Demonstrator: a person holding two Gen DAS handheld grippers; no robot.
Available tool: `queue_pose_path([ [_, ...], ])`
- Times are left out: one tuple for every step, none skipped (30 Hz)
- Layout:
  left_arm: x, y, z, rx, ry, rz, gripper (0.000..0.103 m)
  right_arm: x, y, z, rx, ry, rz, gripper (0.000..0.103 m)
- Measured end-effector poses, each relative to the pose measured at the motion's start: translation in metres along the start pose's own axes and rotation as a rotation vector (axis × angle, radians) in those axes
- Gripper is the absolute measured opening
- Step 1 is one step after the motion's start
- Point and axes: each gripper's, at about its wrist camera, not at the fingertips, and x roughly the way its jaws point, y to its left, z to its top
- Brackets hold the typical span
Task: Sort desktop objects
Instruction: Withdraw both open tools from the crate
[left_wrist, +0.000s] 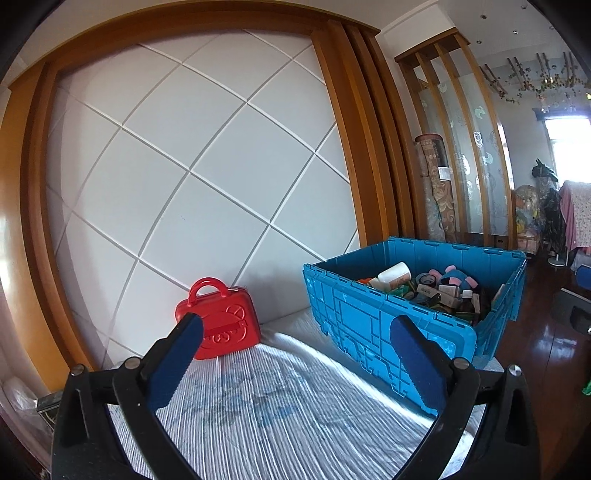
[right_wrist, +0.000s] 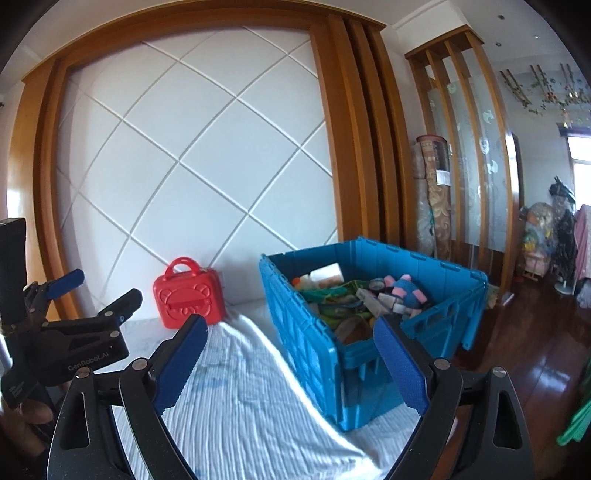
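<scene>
the blue crate (right_wrist: 369, 295), heaped with small objects, sits on the white cloth-covered desk (right_wrist: 240, 398), ahead and right of both claws. the right claw (right_wrist: 291, 365) is nearer it, its right finger already over the near rim; the left claw (left_wrist: 295, 362) faces bare cloth. both gape wide, holding nothing. the red toy case (left_wrist: 221, 328) stands against the wall, ahead-left, nothing blocking.

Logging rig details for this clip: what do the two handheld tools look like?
Both match: black plastic frames with triangular cut-outs and silver pivot screws, each carrying two blue ridged pads. Left tool; right tool. The right wrist view shows white "GenRobot.AI" lettering on the left tool's black body. No cables or sleeves visible.
</scene>
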Motion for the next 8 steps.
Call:
queue_pose_path([
  [-0.003, -0.002, 0.000, 0.002, -0.008, 0.000, 0.103, -0.003, -0.002, 0.000, 0.005, 0.000, 0.003, 0.093],
  [-0.007, -0.004, 0.000, 0.001, -0.018, 0.018, 0.103, -0.007, -0.005, 0.000, 0.004, -0.007, -0.001, 0.093],
  [-0.010, -0.005, 0.000, -0.004, -0.024, 0.030, 0.103, -0.011, -0.006, 0.000, 0.000, -0.011, -0.008, 0.093],
  [-0.013, -0.005, 0.000, -0.013, -0.030, 0.032, 0.103, -0.013, -0.008, 0.000, -0.006, -0.011, -0.010, 0.093],
  [-0.016, -0.006, -0.001, -0.020, -0.033, 0.034, 0.103, -0.015, -0.011, 0.002, -0.011, -0.011, -0.008, 0.093],
  [-0.018, -0.008, 0.000, -0.020, -0.037, 0.045, 0.103, -0.018, -0.013, 0.002, -0.012, -0.016, -0.008, 0.093],
  [-0.020, -0.010, 0.000, -0.020, -0.041, 0.054, 0.103, -0.021, -0.015, 0.003, -0.010, -0.024, -0.005, 0.093],
  [-0.022, -0.011, 0.000, -0.023, -0.041, 0.055, 0.103, -0.022, -0.018, 0.004, -0.006, -0.028, 0.001, 0.094],
])
